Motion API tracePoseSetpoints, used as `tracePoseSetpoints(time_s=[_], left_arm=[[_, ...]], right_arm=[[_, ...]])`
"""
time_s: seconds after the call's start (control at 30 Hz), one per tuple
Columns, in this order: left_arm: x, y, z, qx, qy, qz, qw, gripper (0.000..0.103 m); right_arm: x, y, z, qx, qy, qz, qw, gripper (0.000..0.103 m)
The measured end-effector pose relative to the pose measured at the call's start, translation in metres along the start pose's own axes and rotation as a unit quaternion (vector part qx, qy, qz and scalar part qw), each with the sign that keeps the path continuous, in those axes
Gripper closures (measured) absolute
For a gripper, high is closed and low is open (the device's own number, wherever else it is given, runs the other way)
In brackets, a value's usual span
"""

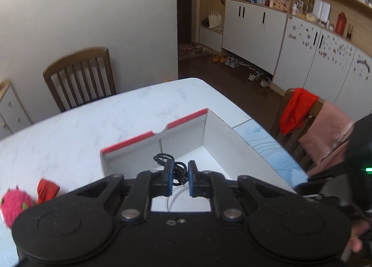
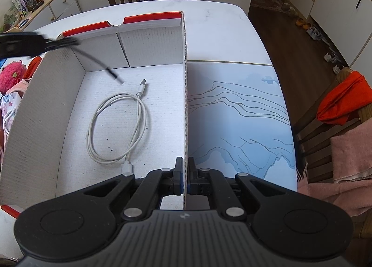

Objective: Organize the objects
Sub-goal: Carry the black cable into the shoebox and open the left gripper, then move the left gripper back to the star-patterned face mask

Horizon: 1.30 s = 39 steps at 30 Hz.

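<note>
A white marble-look table (image 2: 216, 25) stands in a room with wooden chairs and white cabinets along the far wall, and a pale blue mat (image 2: 237, 113) with thin dark lines covers its right part. At the far left of the table sit a pink plush toy (image 2: 10, 75) and a red cloth (image 1: 47, 190), outside the box. The open white cardboard box (image 2: 39, 113), its far rim edged in red, takes up the middle. Above its left wall, the left gripper (image 2: 67, 42) comes in blurred, clenched on a black cable (image 1: 175, 170); part of the cable bunches between the blue pads (image 1: 171, 179) and one plug end hangs down over the far left corner of the box floor. On that floor lies a white cable (image 2: 116, 127), loosely coiled, one plug near the front and the other pointing toward the back wall. The dangling black plug is near the white cable's far plug; whether it touches the floor cannot be told. The right gripper (image 2: 185, 178) is clamped tight on the right wall of the box, one finger inside and one outside. Farther right, a chair (image 2: 311, 136) carries a red garment (image 2: 344, 101) and a pink towel (image 2: 351, 157).
</note>
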<state>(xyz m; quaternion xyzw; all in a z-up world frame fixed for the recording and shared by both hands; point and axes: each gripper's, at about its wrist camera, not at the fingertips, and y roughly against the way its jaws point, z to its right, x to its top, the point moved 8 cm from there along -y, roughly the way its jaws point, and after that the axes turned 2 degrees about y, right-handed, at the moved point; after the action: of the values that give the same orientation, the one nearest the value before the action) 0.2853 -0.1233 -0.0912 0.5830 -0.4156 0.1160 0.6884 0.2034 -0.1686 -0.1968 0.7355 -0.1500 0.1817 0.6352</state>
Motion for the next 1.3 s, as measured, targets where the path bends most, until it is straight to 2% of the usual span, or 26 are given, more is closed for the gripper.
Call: tracePoseSetpoints(time_s=[0.23,0.33,0.4,0.6,0.8,0.97,1.3], left_arm=[[-0.015,-0.04,0.002,0.015,0.0,-0.032,0.9994,0.094],[-0.028,-0.049,0.003,0.007,0.006,-0.061,0.9981,0.093],[-0.04,-0.055,0.002,-0.004,0.018,-0.091,0.9957,0.093],[-0.07,-0.073,0.004,-0.009,0.008,-0.168,0.9857,0.093],[-0.087,-0.084,0.006,-0.027,0.007,-0.217,0.9757,0.091],[-0.092,-0.088,0.006,-0.033,0.015,-0.237,0.9709,0.084],[-0.084,-0.072,-0.001,-0.039,0.033,-0.221,0.9739,0.075]], right_arm=[[0.0,0.0,0.0,0.0,0.001,0.0,1.0,0.101],[0.0,0.0,0.0,0.001,0.001,0.0,1.0,0.101],[-0.001,0.0,0.0,0.002,0.0,0.0,1.0,0.101],[-0.001,-0.001,0.0,0.003,0.0,-0.002,1.0,0.101],[-0.001,0.0,0.0,0.004,-0.001,-0.002,1.0,0.101],[-0.002,0.0,0.0,0.003,0.0,-0.003,1.0,0.101],[-0.002,0.001,-0.001,0.001,0.002,-0.004,1.0,0.101]])
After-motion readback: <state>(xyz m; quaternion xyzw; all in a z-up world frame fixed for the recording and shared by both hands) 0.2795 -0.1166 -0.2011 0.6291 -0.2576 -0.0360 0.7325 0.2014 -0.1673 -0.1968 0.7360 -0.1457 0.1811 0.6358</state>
